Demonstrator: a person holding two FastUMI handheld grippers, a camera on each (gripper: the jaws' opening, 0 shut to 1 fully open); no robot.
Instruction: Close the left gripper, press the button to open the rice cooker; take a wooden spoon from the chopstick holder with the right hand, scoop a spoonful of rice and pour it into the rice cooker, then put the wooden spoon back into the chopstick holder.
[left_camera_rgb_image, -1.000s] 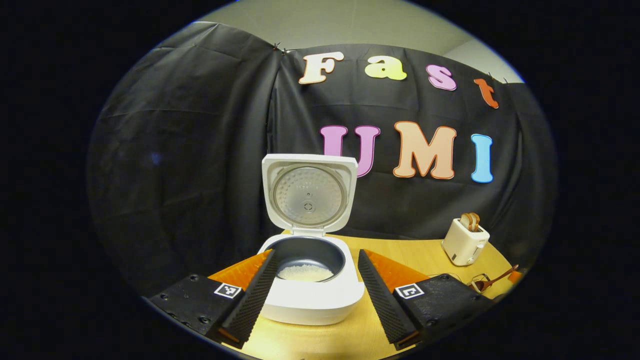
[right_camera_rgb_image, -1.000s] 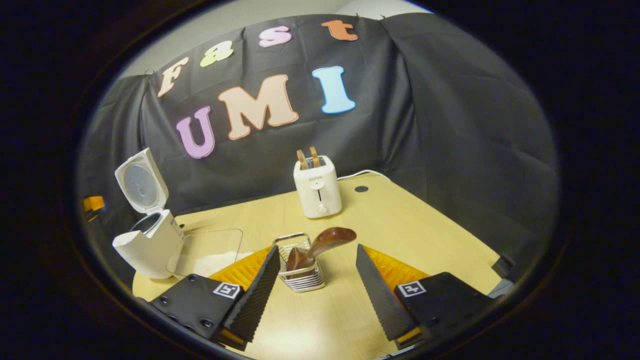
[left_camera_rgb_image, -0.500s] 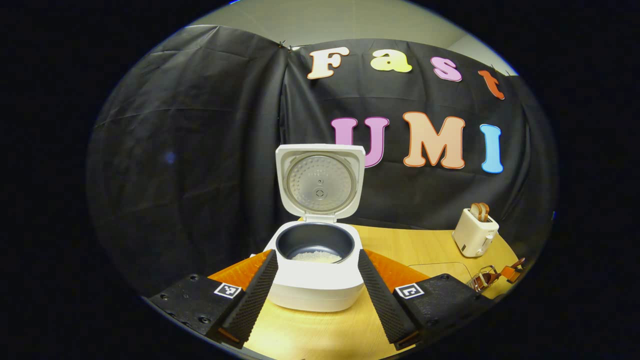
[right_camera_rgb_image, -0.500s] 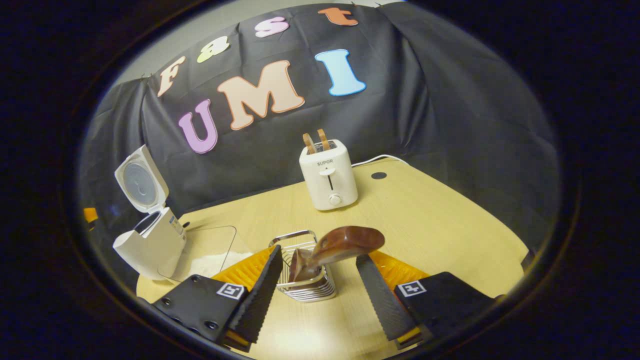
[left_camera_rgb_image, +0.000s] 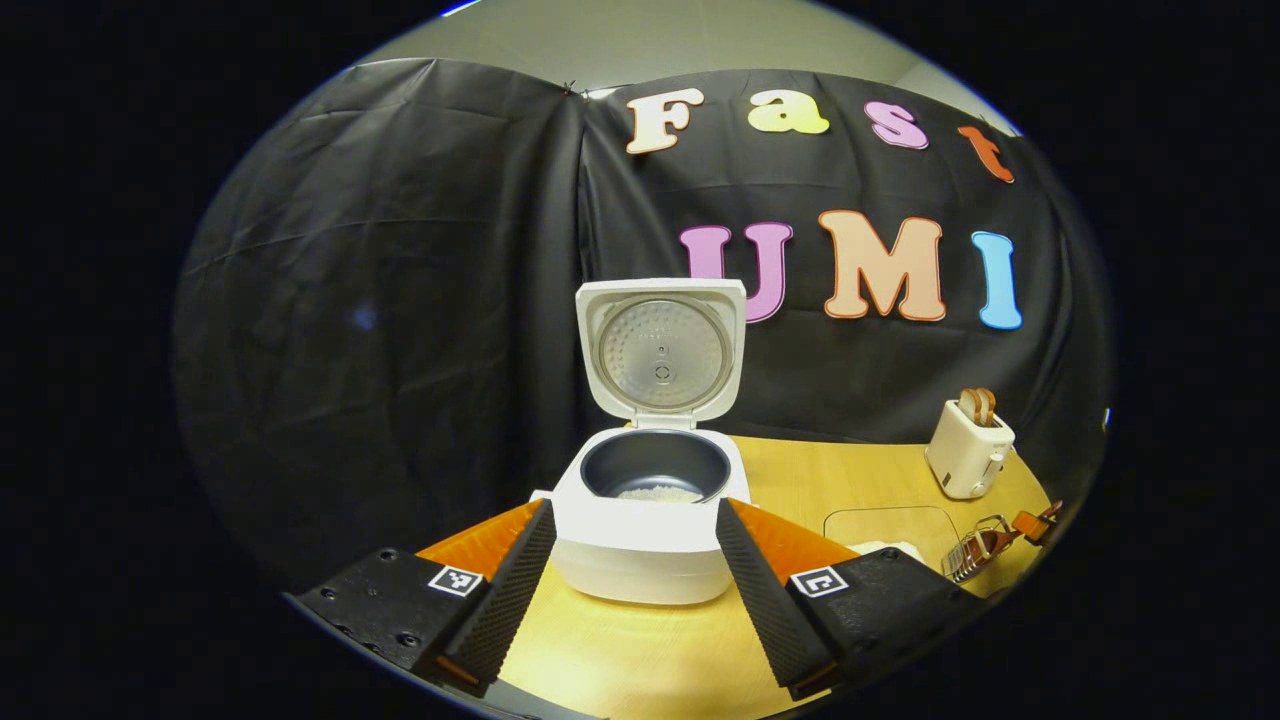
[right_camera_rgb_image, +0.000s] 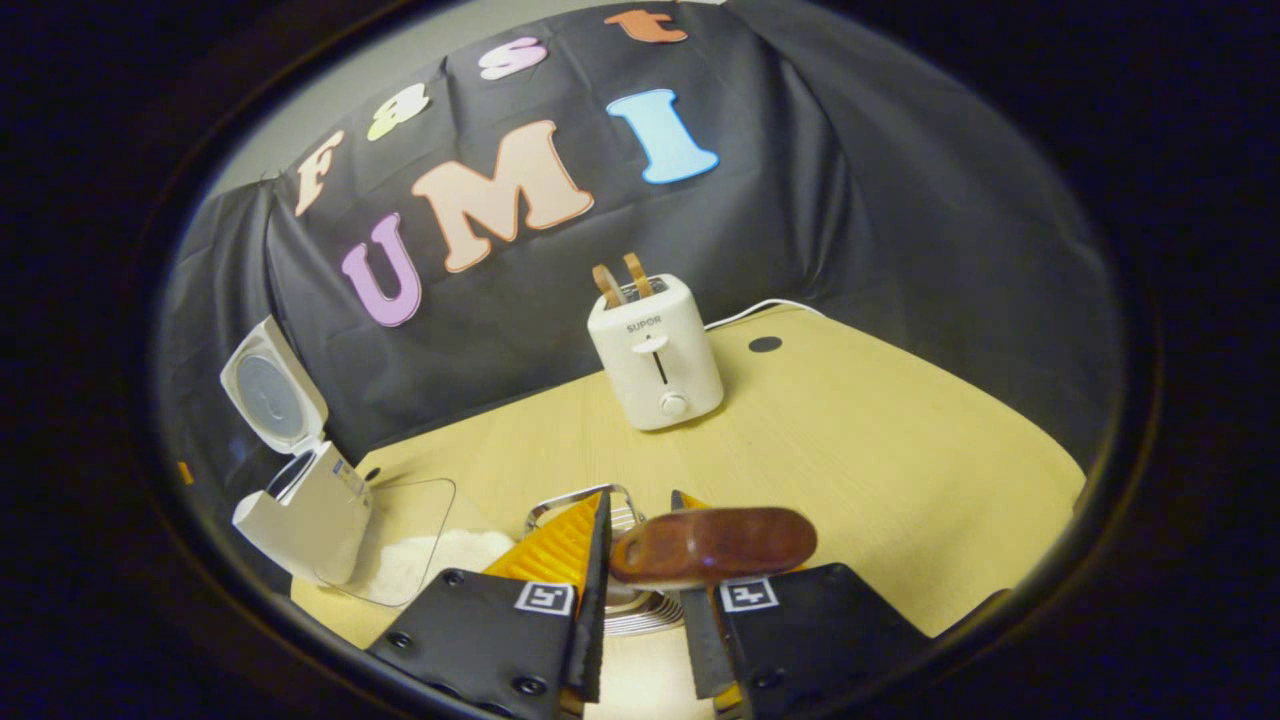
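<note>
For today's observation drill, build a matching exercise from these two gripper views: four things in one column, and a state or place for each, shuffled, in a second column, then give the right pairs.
Things:
1. rice cooker
2. toaster
3. wooden spoon
4. left gripper

States or places:
A. handle end between the right gripper's nearly closed fingers, over the chopstick holder
B. two slices sticking out of the top
C. fingers spread wide, holding nothing
D. lid up, some rice in the dark inner pot

Pairs: 1-D, 2-B, 3-A, 4-C
</note>
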